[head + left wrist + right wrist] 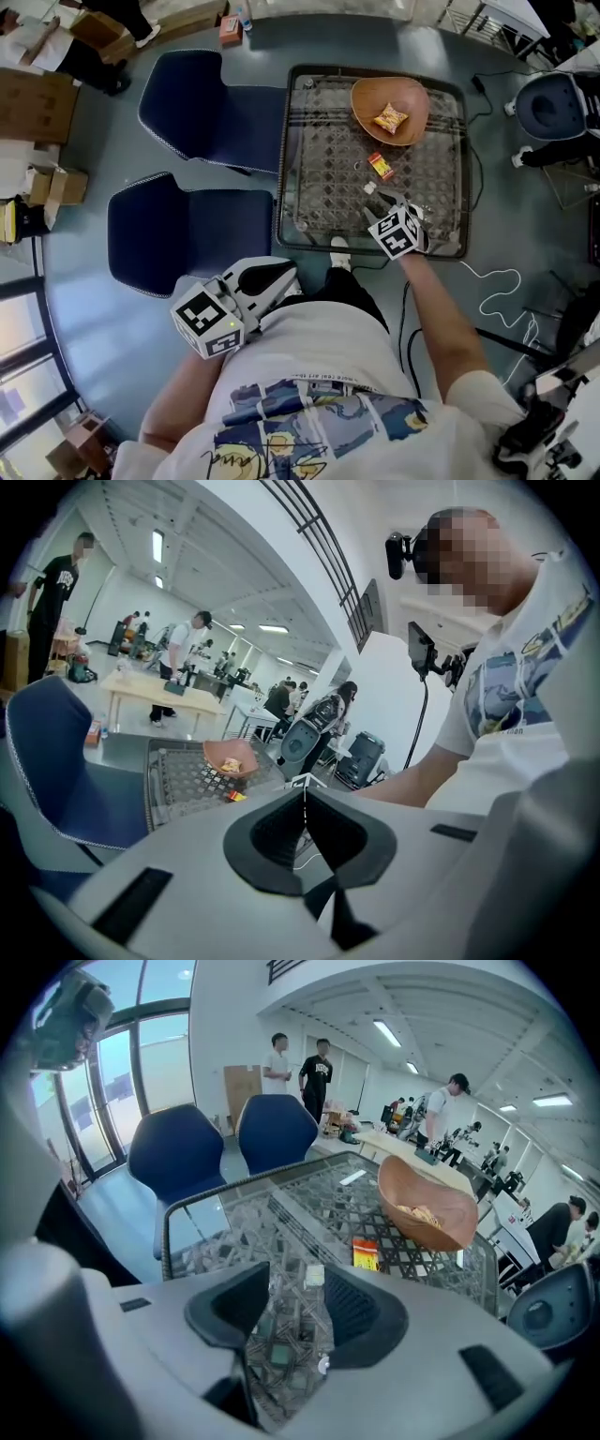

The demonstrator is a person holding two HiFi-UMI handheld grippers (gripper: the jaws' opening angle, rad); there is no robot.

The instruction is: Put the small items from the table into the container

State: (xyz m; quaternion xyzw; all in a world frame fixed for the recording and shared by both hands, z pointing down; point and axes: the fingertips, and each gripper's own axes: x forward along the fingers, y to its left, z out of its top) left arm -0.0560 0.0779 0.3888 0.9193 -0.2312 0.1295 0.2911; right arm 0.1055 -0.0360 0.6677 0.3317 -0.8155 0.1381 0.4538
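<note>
A wooden bowl [389, 110] stands at the far side of the glass-topped table [309, 159], with a yellow snack packet [391, 118] in it. A small red and yellow packet [381, 165] lies on the glass in front of the bowl. Nearer me lies a small white item [370, 187]. My right gripper [382, 204] hangs open just above the glass; in the right gripper view the white item [314, 1275] shows between the jaw tips, untouched, with the red packet [365, 1253] and bowl [427, 1208] beyond. My left gripper [284, 277] is shut and empty, off the table by my torso.
Two dark blue chairs [202, 94] [169, 230] stand left of the table. A white cable [497, 281] loops on the floor at the right, near a round dark seat [558, 108]. Cardboard boxes [37, 103] sit at the far left. People stand in the background.
</note>
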